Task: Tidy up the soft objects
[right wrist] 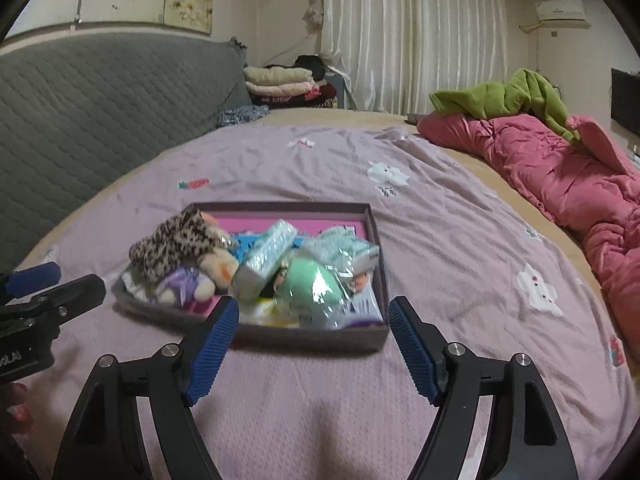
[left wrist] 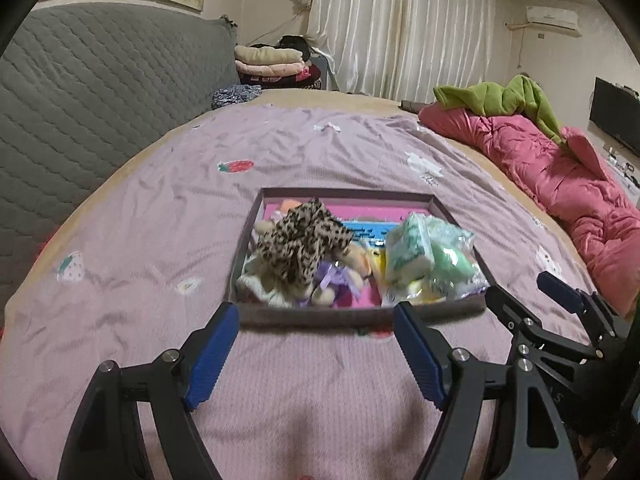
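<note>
A shallow dark box [left wrist: 352, 196] [right wrist: 376, 232] with a pink floor lies on the lilac bedspread. It holds a leopard-print plush [left wrist: 304, 240] [right wrist: 176, 240], a small plush in purple [left wrist: 332, 280] [right wrist: 184, 284], a pale green tissue pack [left wrist: 408, 252] [right wrist: 264, 264] and a green toy in clear wrap [left wrist: 452, 264] [right wrist: 316, 288]. My left gripper [left wrist: 316, 316] hovers open just in front of the box's near wall, nothing between its blue pads. My right gripper [right wrist: 312, 312] is open too, at the box's near right corner; it also shows at the left wrist view's right edge [left wrist: 520, 292].
A grey quilted headboard [left wrist: 100, 92] runs along the left. A pink quilt [left wrist: 560, 184] with a green garment [left wrist: 504, 100] is heaped at the bed's right side. Folded blankets [left wrist: 272, 62] are stacked beyond the bed, near white curtains.
</note>
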